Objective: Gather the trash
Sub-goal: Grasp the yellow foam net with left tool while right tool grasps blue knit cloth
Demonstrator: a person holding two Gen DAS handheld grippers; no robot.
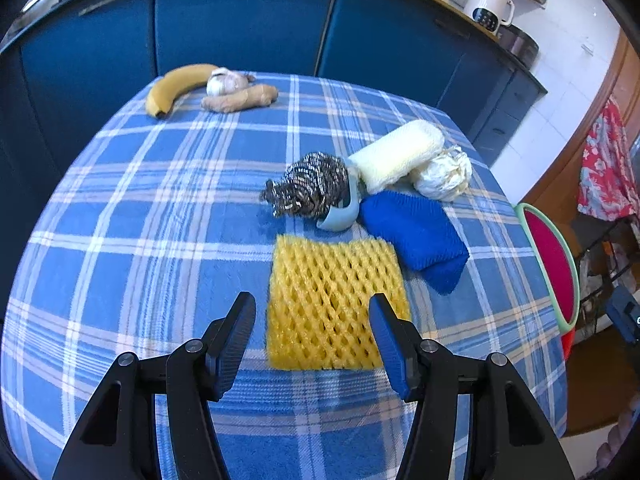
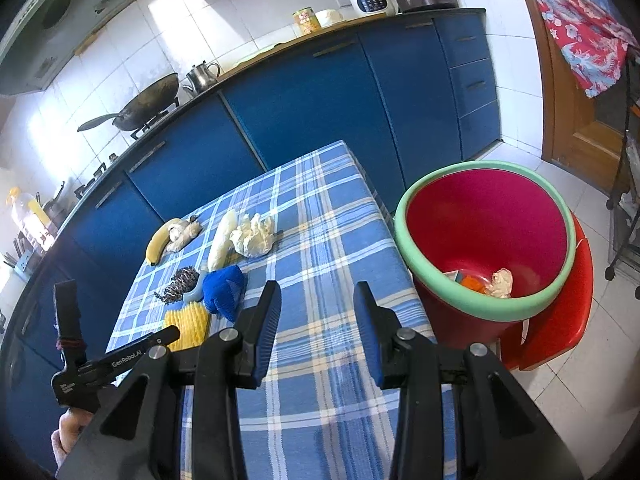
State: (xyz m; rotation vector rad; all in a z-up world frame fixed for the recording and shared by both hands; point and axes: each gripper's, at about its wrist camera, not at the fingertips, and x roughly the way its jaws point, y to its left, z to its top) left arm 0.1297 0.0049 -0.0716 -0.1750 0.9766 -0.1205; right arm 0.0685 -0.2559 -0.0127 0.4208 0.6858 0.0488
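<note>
Open cloth on my left, a crowded patch ahead, bucket off the right edge.

My left gripper [image 1: 312, 320] hangs with jaws apart and empty over bare plaid tablecloth [image 1: 160, 216]; the yellow foam net [image 1: 332, 304] lies flat just ahead with nothing in between. Behind the net, the steel scourer [image 1: 308, 190], blue mesh [image 1: 416, 236], white foam sleeve [image 1: 400, 154] and crumpled paper [image 1: 444, 176] touch one another, leaving no gap. My right gripper [image 2: 316, 320] has clear cloth ahead, and the red bucket [image 2: 480, 308] stands open-mouthed beside the table edge.
</note>
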